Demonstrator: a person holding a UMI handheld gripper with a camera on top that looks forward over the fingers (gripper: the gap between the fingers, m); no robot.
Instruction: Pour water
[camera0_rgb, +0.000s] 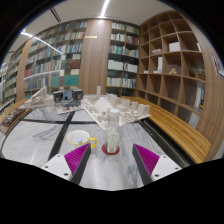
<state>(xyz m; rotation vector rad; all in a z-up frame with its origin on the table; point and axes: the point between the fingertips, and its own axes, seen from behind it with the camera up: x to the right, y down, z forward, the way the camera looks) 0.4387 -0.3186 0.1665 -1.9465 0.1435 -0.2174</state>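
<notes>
From the gripper view I see the gripper (110, 158) with its two fingers spread wide at the bottom of the frame, the magenta pads (78, 156) facing each other across a broad gap. Nothing is pressed between them.

In that gap, at lower centre, stands a small cup with a red base (111, 150), resting on the white table (40, 142) on its own, with clear space to either pad. Right behind it rises a clear glass (112, 127), upright and slightly farther along the fingers' line (I cannot tell whether it holds water). Just left of the cup sits a small yellow object (93, 144), too small for me to identify. Further left, close ahead of the left finger, lies a white bowl (77, 137).

Beyond these, mid-frame, the table carries clear plastic containers (112, 106) and wrapping. On the right side a wooden bench (178, 128) runs along the wall under open wooden shelving (178, 60). Bookshelves (60, 55) fill the upper left and centre, and ceiling light strips (103, 8) cross the top.
</notes>
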